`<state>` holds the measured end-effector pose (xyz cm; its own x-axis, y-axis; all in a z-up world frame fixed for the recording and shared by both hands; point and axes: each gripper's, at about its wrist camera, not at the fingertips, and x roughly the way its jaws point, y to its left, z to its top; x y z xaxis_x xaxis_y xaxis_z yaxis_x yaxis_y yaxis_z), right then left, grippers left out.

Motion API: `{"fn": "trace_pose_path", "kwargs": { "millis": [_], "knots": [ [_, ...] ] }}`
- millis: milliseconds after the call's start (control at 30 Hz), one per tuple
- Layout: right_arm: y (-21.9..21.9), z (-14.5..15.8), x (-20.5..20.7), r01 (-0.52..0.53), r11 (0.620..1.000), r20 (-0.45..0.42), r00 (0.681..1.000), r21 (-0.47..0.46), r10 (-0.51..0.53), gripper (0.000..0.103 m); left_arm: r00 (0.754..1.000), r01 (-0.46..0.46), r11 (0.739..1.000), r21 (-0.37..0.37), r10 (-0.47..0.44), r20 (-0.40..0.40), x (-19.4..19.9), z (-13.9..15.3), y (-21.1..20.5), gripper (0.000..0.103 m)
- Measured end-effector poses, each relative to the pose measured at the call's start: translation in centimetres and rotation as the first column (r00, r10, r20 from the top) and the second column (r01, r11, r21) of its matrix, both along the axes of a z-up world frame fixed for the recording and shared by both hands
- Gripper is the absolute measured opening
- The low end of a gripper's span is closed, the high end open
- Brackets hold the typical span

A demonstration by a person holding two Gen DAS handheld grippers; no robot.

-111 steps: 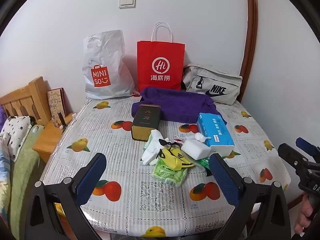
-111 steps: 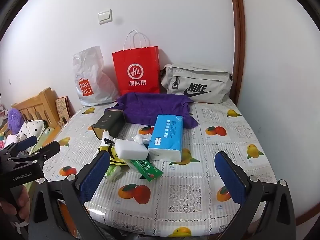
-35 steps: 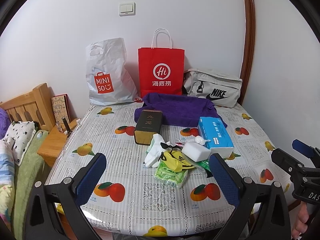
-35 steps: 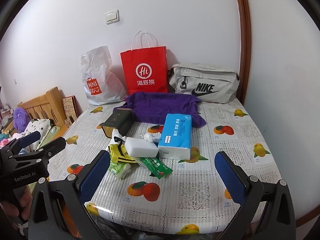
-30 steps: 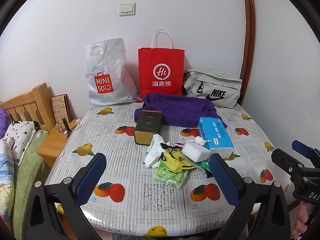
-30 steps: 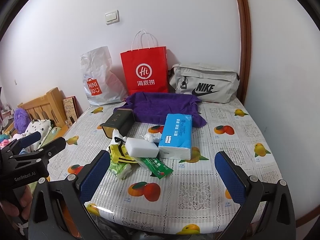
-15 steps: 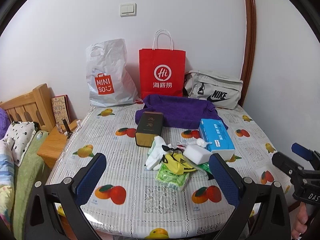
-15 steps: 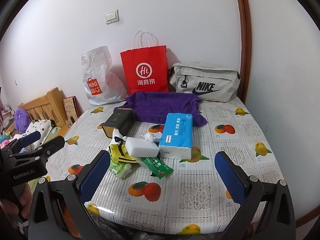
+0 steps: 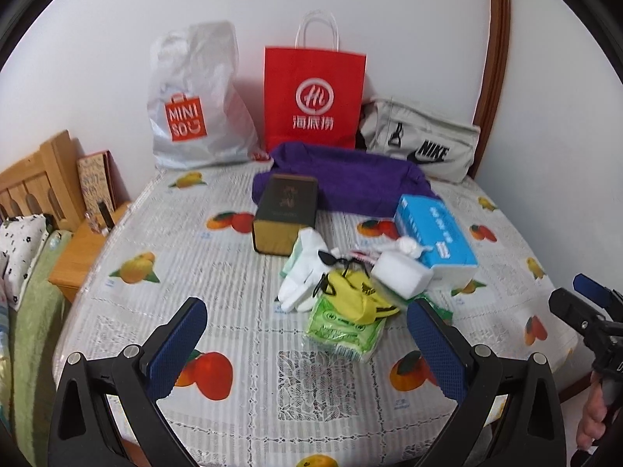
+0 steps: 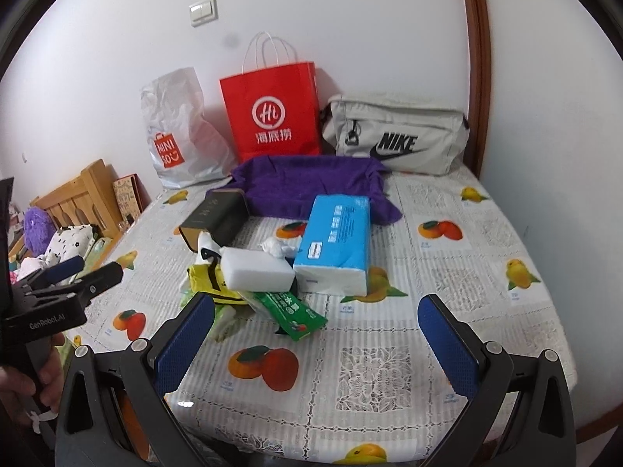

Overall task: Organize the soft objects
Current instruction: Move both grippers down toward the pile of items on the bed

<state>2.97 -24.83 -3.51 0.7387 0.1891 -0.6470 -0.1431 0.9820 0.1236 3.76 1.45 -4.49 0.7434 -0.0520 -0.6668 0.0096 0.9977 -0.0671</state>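
We hover both grippers, left gripper [image 9: 307,340] and right gripper [image 10: 317,336], fingers spread wide and empty, short of the soft pile [image 10: 249,276] at twelve o'clock mid-worktop [image 10: 467,264], so the opening approach is in hand, and next we likely descend onto the white sponge [image 10: 257,274].

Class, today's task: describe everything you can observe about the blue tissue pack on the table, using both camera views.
The blue tissue pack is a soft rectangular block in a bright blue plastic wrapper with white print on top and a white near end. It looks sealed and full. It lies flat on the fruit-patterned tablecloth, long axis running away from the cameras. Its far end reaches the purple towel. The white sponge block sits right beside its near left corner. Neither gripper touches it.
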Motion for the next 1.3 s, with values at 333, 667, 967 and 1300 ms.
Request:
{"fn": "trace_pose_path", "kwargs": {
  "millis": [333, 667, 967, 1300],
  "knots": [
    [1.9, -4.3, 4.0, -0.097, 0.994, -0.066, 0.993, 0.047, 0.100, 0.103, 0.997, 0.013, 1.000, -0.007, -0.014, -0.077, 3.1, -4.4, 0.3, 0.103],
    [4.2, -7.9, 9.3, -0.169, 0.965, -0.156, 0.967, 0.202, 0.202, 0.103, 0.993, 0.005, 0.999, -0.044, -0.011, -0.121, 4.9, -6.9, 1.6, 0.103],
    [5.0, -9.9, 12.1, -0.171, 0.943, -0.212, 0.948, 0.287, 0.236, 0.103, 0.989, 0.026, 0.996, -0.087, -0.038, -0.144, 6.1, -8.3, 2.0, 0.103],
    [6.6, -11.5, 13.6, -0.188, 0.932, -0.223, 0.938, 0.309, 0.263, 0.101, 0.983, 0.020, 0.993, -0.113, -0.040, -0.179, 6.9, -9.5, 2.9, 0.103]
  ]
}}
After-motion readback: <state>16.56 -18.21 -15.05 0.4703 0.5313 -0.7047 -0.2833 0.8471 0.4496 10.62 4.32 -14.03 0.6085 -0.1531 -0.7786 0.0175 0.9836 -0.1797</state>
